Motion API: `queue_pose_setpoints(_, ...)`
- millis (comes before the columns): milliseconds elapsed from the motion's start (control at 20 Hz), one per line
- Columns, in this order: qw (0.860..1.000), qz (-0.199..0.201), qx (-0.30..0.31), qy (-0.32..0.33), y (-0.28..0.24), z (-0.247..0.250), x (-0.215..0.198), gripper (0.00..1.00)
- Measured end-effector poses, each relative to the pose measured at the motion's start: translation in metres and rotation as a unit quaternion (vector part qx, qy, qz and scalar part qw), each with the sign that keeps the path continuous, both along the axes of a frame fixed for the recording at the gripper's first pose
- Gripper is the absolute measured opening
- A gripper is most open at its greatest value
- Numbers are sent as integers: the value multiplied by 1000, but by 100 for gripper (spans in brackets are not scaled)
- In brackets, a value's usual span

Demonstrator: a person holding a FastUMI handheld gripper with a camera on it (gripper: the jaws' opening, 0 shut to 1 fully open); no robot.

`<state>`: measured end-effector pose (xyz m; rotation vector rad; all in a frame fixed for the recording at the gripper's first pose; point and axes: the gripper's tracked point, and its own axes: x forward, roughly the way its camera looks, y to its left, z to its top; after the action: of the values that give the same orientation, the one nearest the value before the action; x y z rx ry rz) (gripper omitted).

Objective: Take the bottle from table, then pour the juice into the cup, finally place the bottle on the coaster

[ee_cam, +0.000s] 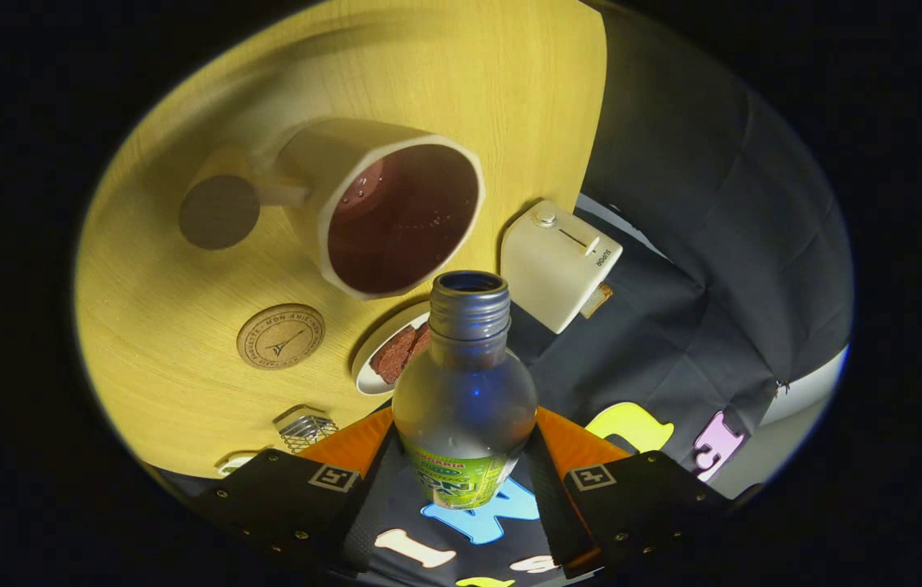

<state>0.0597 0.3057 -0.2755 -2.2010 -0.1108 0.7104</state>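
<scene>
The claw (465, 481) was clamped on the uncapped bottle (465, 408), tilted, with the cup (395, 216) beyond; the bottle's label was unreadable.

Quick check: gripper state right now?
Gripper: shut on the bottle, cap off, mouth tipped toward the cup.

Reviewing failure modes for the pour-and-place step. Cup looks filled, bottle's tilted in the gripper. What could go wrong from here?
1. The clear, uncapped plastic bottle, pinched between the gripper fingers, points its open mouth at the cream mug of dark red juice; leftover liquid may drip onto the yellow wooden table as it is righted.
2. The round cork coaster lies close to the small white plate; the bottle could clip it.
3. The mug sits between; its handle could be knocked.
</scene>
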Motion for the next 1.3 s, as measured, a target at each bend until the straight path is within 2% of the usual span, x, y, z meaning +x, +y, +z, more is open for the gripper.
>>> queue_pose_setpoints(350, 996, -23, 87, 27, -8, -3, -5, 79)
queue_pose_setpoints(700, 982, -46, 176, 39, -17, 2, -6, 79)
queue_pose_setpoints(850, 973, -63, 219, 44, -23, 6, -5, 79)
queue_pose_setpoints(1000, 957, -94, 268, 63, -32, 1, -3, 79)
queue_pose_setpoints(1200, 942, -114, 306, 73, -36, 4, -3, 79)
queue_pose_setpoints(1300, 926, -136, 341, 85, -41, 5, -1, 79)
